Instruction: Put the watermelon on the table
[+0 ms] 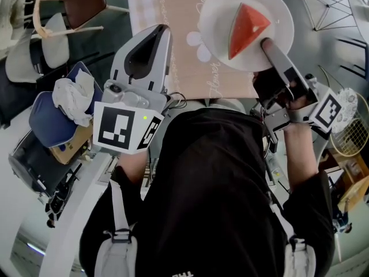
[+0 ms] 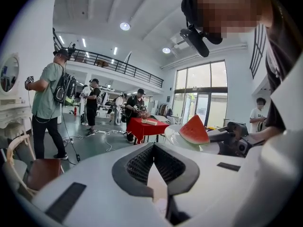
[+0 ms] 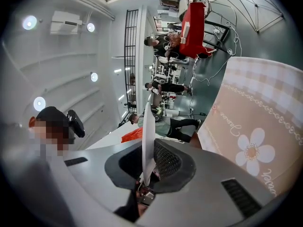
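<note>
- We see the watermelon (image 1: 247,29), a red wedge, lying on a white plate (image 1: 216,16), towards the side of the plate where it is gripped.
- The right gripper (image 1: 268,44) has the plate by its rim. In the right gripper view the fingers (image 3: 165,157) are clamped on the plate (image 3: 148,136), which shows edge-on as a thin white blade between them.
- From that view most of the watermelon (image 3: 132,135) is hidden behind the plate. Only a sliver of orange-red shows beside it.
- The plate hangs over the surface (image 1: 173,10), which is covered by a beige cloth (image 3: 255,117) with a white flower print. In the right gripper view floor and room show between the plate and the cloth, so the plate looks apart from it. From the head view alone we cannot tell.
- The left gripper (image 1: 160,33) is over the cloth too, well to the left of the plate. Its fingers (image 2: 139,164) meet at the tips with nothing between them. Only a pale wedge of background shows through the gap nearer the camera.
- In the left gripper view the watermelon (image 2: 193,131) and plate (image 2: 177,137) sit at the right, and the right gripper behind them is partly cut off by the left gripper's own white body.
- The person's dark torso (image 1: 202,201) fills the lower head view and hides the near edge of the surface.
- A chair (image 1: 81,2) is cut off at the top left of the head view.
- Far off in the left gripper view stand several people and a red table (image 2: 144,126), too small for us to make out what lies on it.
</note>
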Motion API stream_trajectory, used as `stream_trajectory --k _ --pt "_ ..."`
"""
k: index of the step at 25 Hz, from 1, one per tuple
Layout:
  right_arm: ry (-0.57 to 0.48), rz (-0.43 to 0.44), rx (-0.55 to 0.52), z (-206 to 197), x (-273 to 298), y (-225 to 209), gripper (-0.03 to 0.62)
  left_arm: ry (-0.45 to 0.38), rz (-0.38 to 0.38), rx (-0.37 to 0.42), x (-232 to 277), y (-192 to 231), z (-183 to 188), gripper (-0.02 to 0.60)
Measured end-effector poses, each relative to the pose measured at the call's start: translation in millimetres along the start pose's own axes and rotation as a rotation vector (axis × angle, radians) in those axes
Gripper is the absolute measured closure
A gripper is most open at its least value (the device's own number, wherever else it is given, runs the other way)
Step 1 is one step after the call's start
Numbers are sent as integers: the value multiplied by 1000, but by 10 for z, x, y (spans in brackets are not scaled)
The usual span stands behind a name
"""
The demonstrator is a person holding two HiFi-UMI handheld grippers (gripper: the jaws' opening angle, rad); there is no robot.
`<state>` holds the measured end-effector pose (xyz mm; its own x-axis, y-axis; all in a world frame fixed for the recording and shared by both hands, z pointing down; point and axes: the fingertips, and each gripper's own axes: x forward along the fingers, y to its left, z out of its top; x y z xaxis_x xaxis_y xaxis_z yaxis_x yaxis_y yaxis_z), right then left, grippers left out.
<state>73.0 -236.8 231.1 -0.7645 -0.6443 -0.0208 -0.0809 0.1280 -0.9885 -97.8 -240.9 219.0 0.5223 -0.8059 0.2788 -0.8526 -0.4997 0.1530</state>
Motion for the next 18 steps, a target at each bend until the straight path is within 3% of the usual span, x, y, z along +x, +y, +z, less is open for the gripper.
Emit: stream_trajectory --k 18 --pt "60 -38 26 -179 107 -626 562 27 74 -5 288 208 -536 571"
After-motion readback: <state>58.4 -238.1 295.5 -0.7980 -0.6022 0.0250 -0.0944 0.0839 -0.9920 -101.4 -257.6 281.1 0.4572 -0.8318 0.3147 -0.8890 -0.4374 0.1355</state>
